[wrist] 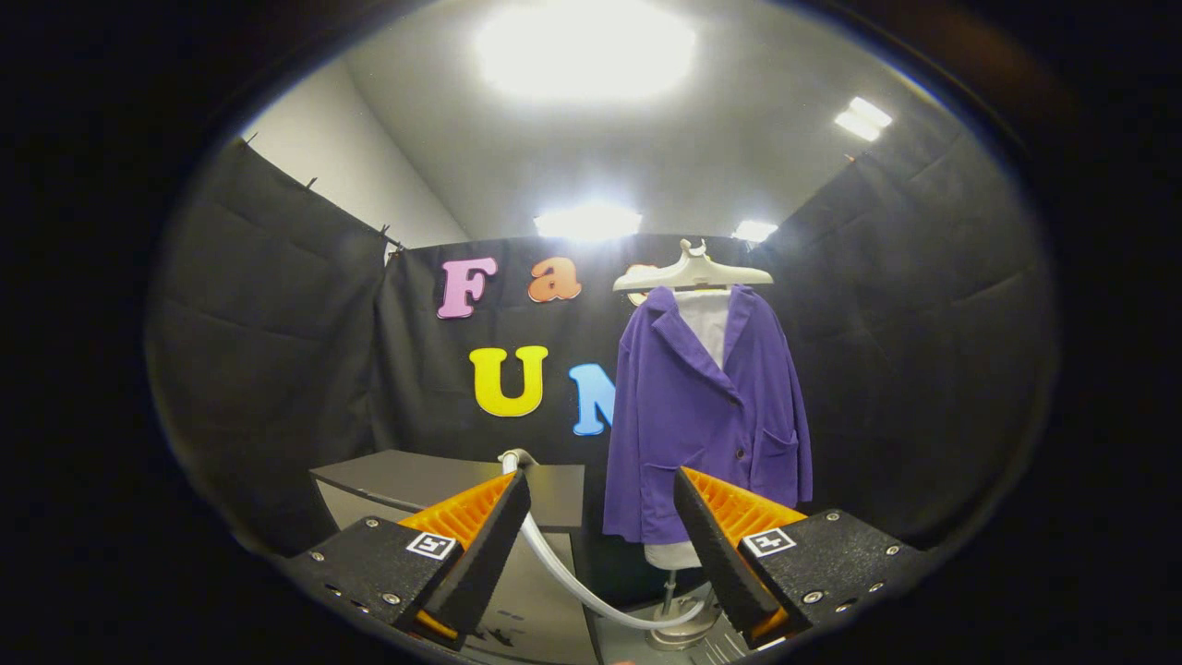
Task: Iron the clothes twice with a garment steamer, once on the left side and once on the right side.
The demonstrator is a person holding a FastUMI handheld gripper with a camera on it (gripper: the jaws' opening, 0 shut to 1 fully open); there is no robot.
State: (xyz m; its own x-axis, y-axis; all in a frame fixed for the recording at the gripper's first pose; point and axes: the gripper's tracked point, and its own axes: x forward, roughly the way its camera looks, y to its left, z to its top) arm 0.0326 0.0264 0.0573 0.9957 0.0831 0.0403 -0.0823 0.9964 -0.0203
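Note:
A purple jacket hangs over a white shirt on a pale hanger, mounted on a white mannequin stand whose round base rests below. It hangs upright beyond my fingers, a little toward the right one. My gripper is open, with nothing between its fingers. A white hose rises from near the stand's base up between the fingers to a pale end by the left fingertip; the steamer head itself I cannot make out.
A dark grey table or cabinet stands beyond the left finger, left of the jacket. Black cloth walls close the booth on the left, back and right. Bright ceiling lights shine overhead.

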